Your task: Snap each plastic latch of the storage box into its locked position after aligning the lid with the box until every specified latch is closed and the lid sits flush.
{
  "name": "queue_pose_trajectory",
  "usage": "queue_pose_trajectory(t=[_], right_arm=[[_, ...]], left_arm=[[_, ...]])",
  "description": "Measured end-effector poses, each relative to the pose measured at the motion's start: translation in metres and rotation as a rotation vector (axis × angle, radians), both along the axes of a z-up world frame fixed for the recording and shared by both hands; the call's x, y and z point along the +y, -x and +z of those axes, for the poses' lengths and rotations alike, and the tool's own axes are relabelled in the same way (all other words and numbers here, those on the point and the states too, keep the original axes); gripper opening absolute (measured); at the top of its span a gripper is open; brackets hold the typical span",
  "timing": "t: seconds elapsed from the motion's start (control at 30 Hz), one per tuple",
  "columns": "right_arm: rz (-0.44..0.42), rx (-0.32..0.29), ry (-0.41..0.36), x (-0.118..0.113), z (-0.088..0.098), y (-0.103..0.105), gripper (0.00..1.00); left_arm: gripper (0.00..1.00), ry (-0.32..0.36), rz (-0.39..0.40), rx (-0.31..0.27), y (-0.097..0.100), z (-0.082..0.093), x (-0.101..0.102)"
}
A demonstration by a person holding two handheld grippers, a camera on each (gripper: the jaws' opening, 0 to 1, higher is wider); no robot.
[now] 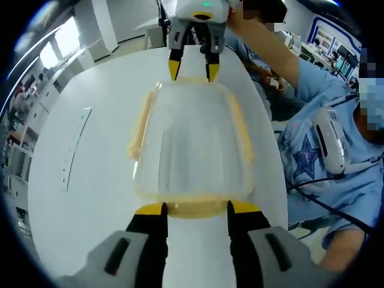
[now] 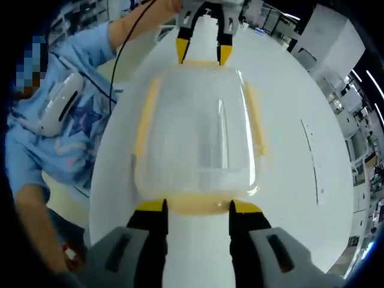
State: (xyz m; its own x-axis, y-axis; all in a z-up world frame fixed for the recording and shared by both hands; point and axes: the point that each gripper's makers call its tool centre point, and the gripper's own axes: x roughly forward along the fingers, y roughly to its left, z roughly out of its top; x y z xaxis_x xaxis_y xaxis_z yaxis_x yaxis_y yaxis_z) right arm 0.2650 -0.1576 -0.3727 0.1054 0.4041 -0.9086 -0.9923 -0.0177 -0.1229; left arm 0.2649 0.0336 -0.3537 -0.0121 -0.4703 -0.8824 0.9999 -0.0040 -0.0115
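A clear plastic storage box (image 1: pixel 189 138) with its lid on lies lengthwise on a white round table (image 1: pixel 90 198). Yellow latches run along its long sides (image 1: pixel 139 129) (image 1: pixel 243 135). In the left gripper view my left gripper (image 1: pixel 197 209) is open, and the near yellow end latch (image 1: pixel 197 210) lies between its yellow-tipped jaws. My right gripper (image 1: pixel 193 71) stands at the far end, jaws apart. In the right gripper view the box (image 2: pixel 198 132) is seen from the other end. My right gripper (image 2: pixel 198 207) is open around that end's latch (image 2: pixel 198 205), with the left gripper (image 2: pixel 201 53) opposite.
A person in a light blue shirt (image 1: pixel 324 156) stands close to the table's edge, also seen in the right gripper view (image 2: pixel 66 132). A faint ruled line (image 1: pixel 75 144) marks the tabletop beside the box. Shelves and desks fill the room behind.
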Motion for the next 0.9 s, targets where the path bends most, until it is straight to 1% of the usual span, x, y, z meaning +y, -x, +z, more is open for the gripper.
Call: queue_pose_trajectory(t=[0.2,0.3,0.4,0.53,0.77,0.9], right_arm=[[0.01,0.0,-0.013,0.013,-0.001,-0.001,0.39],[0.014,0.005,-0.015,0.015,-0.002,0.0,0.39],[0.017,0.006,-0.016,0.017,-0.003,0.0,0.39],[0.018,0.004,-0.01,0.021,-0.003,-0.002,0.39],[0.013,0.005,-0.007,0.026,-0.006,-0.005,0.39],[0.012,0.01,-0.007,0.027,-0.006,-0.006,0.39]], left_arm=[[0.39,0.008,0.017,0.001,0.001,-0.005,0.012],[0.39,0.019,0.027,0.009,0.002,-0.007,0.016],[0.39,0.03,0.032,0.013,0.003,-0.01,0.017],[0.39,0.027,0.035,0.013,0.003,-0.012,0.019],[0.39,0.03,0.043,0.02,-0.002,-0.014,0.025],[0.39,0.03,0.044,0.034,-0.004,-0.017,0.026]])
